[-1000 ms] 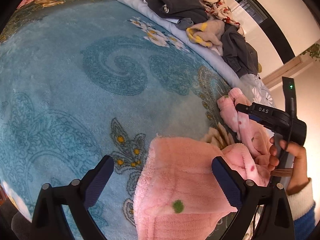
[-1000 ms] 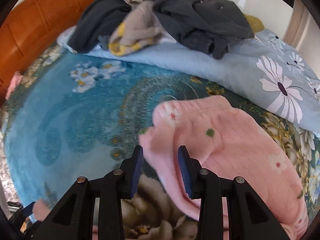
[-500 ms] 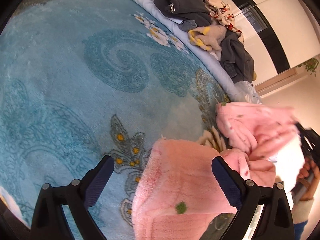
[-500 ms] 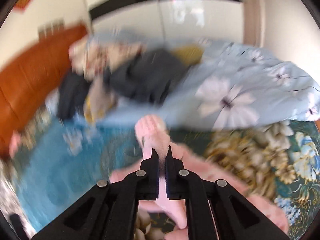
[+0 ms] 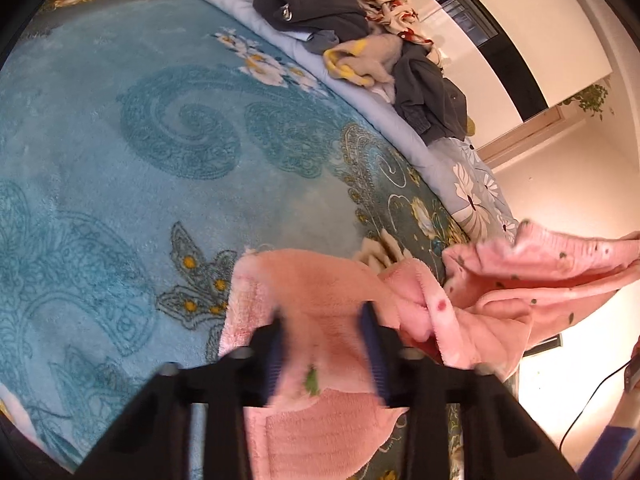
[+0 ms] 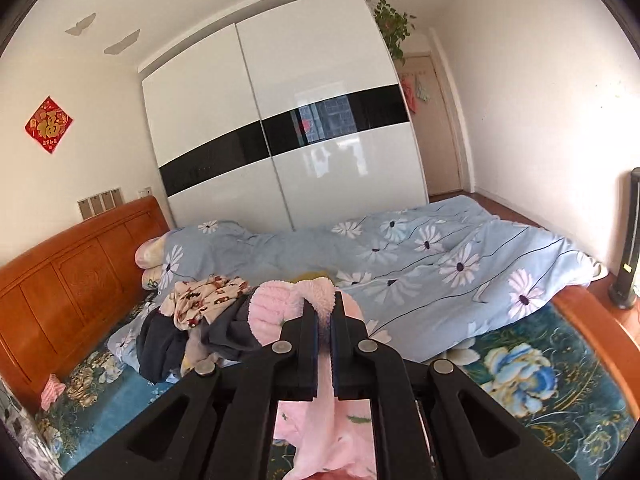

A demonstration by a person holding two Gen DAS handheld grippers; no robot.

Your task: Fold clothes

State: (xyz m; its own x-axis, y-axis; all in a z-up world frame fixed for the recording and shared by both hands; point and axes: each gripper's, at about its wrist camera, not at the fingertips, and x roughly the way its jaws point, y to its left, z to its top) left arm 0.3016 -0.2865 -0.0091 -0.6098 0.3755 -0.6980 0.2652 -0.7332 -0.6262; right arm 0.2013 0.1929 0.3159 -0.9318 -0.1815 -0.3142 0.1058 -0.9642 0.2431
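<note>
A fluffy pink garment (image 5: 320, 280) with small dots lies on the teal blanket (image 5: 160, 160) at the near edge of the bed. My left gripper (image 5: 322, 344) points down at it, its jaws closing, and a fold of pink cloth is bunched between the blurred pads. One end of the garment (image 5: 540, 264) is lifted off the bed to the right. In the right wrist view my right gripper (image 6: 325, 320) is shut on the pink garment's (image 6: 276, 308) fuzzy edge and held high, with the rest hanging below the fingers.
A heap of dark, grey and patterned clothes (image 5: 352, 32) lies on the pale blue flowered duvet (image 6: 440, 260) along the far side. An orange wooden headboard (image 6: 72, 280) stands left, a white wardrobe (image 6: 280, 120) behind. A blue sleeve (image 5: 616, 444) shows at lower right.
My left gripper's jaws have gone from wide apart to nearly together over the pink cloth. My right gripper shut on the garment's edge and swung up high, lifting that end off the bed.
</note>
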